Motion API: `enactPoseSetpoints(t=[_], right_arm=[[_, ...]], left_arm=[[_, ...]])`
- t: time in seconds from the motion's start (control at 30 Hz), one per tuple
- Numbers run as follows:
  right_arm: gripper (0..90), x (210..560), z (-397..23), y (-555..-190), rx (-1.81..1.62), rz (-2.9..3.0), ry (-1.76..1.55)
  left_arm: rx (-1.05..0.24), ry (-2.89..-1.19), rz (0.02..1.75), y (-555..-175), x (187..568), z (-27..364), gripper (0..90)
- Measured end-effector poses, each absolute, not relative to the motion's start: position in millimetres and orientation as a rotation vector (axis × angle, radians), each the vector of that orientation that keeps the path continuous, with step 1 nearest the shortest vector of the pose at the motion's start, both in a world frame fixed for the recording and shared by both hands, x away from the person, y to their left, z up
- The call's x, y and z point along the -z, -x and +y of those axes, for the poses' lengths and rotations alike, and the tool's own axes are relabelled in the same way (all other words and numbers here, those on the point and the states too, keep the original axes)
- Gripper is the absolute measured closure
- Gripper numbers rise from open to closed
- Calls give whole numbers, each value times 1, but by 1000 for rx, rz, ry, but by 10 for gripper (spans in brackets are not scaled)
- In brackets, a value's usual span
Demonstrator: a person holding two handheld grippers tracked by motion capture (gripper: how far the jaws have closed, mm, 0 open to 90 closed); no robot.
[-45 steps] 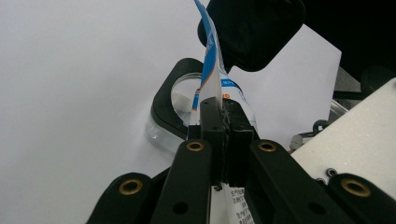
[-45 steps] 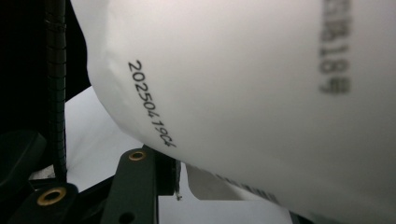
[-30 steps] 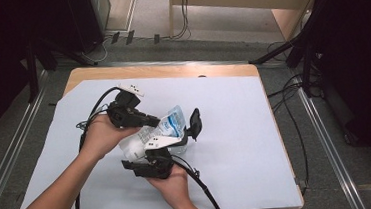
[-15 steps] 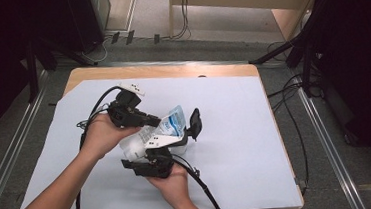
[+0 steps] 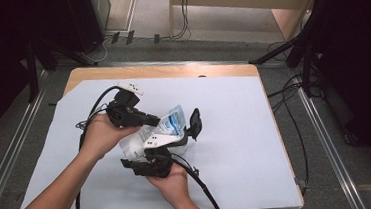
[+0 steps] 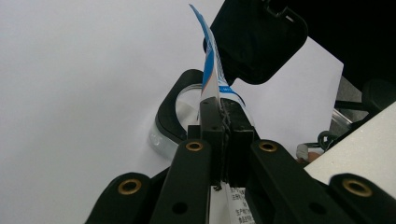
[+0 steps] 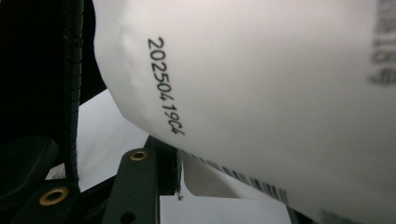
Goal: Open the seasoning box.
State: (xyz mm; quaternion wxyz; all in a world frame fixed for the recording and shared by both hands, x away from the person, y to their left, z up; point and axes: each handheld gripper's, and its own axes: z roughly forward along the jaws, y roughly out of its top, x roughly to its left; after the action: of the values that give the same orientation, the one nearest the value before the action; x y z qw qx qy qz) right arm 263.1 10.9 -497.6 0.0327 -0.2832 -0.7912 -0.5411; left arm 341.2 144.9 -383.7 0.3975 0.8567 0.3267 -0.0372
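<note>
Grey floor with loose cables surrounds a wooden table [image 5: 171, 71] covered by a pale sheet [image 5: 237, 145]; dark equipment stands to both sides and a light wooden bench sits beyond the far edge.

High view: both forearms enter from the bottom. The left gripper [image 5: 157, 121] and the right gripper [image 5: 188, 134] meet over the middle of the sheet, with a white and blue plastic pouch [image 5: 168, 128] between them, held clear of the surface. The pouch's blue-printed end points toward the far right. A cable [image 5: 203, 191] trails from the right gripper toward the near edge.

Left gripper view: the two black jaws are fully together, pinching the thin sealed edge of the pouch [image 6: 211, 77], which rises upright from the clamp. This edge-on grip cannot be made out from above. A jaw pad of the right gripper [image 6: 257, 39] stands just behind the pouch.

Right gripper view: the pouch's white body [image 7: 261, 88] bulges close to the lens, bearing a printed date code and a barcode, neither legible from above. The jaws stand partly apart, closed around the body of the pouch; one jaw is visible at lower left, and the pad contact itself is hidden behind the pouch.
</note>
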Motion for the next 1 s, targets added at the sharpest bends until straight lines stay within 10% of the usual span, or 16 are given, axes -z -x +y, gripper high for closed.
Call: enactPoseSetpoints(t=[1.0], right_arm=[[608,496,9,-265,1678,-2408,877]], left_arm=[[134,-2144,849,-344,384,145,891]])
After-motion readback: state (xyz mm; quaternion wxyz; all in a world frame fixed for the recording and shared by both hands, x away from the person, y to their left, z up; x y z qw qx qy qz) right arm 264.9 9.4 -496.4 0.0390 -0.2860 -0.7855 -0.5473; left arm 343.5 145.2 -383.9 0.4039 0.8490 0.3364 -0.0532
